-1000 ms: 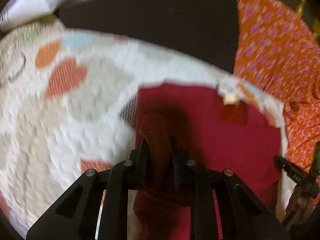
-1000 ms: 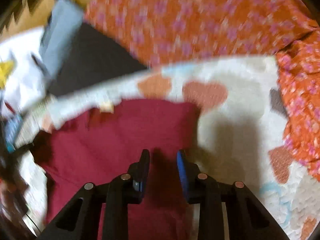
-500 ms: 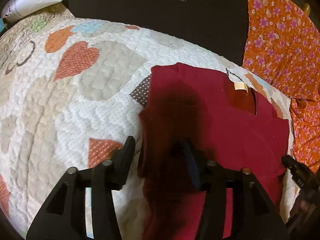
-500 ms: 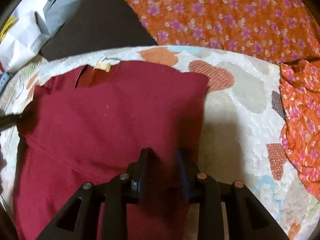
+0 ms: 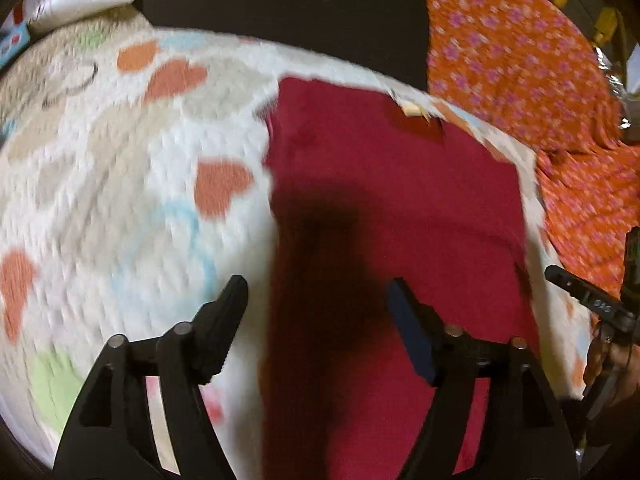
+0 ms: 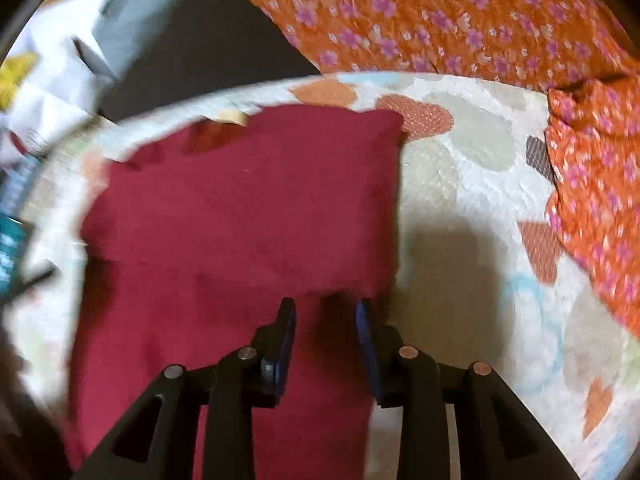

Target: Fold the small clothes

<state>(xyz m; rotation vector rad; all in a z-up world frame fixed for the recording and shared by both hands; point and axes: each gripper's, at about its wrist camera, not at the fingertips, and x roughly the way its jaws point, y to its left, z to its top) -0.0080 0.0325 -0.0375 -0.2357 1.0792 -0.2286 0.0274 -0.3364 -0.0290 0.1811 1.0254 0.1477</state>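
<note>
A small dark red shirt [image 5: 396, 208] lies flat on a heart-patterned quilt [image 5: 120, 184], neck label toward the far edge, its sides folded in. My left gripper [image 5: 318, 292] is wide open and empty above the shirt's left edge. In the right wrist view the shirt [image 6: 240, 216] fills the centre-left. My right gripper [image 6: 325, 308] hangs over its right lower part with a gap between the fingers and nothing in it. The right gripper's tip also shows in the left wrist view [image 5: 584, 296].
An orange flowered cloth [image 5: 540, 80] lies at the right and back [image 6: 440, 20]. A dark cushion [image 5: 304, 12] lies behind the quilt. White papers and boxes [image 6: 52, 92] sit at the far left.
My left gripper let go of the folded shirt side, opened wide and drew back toward me. My right gripper stayed over the shirt's right part, its gap slightly wider.
</note>
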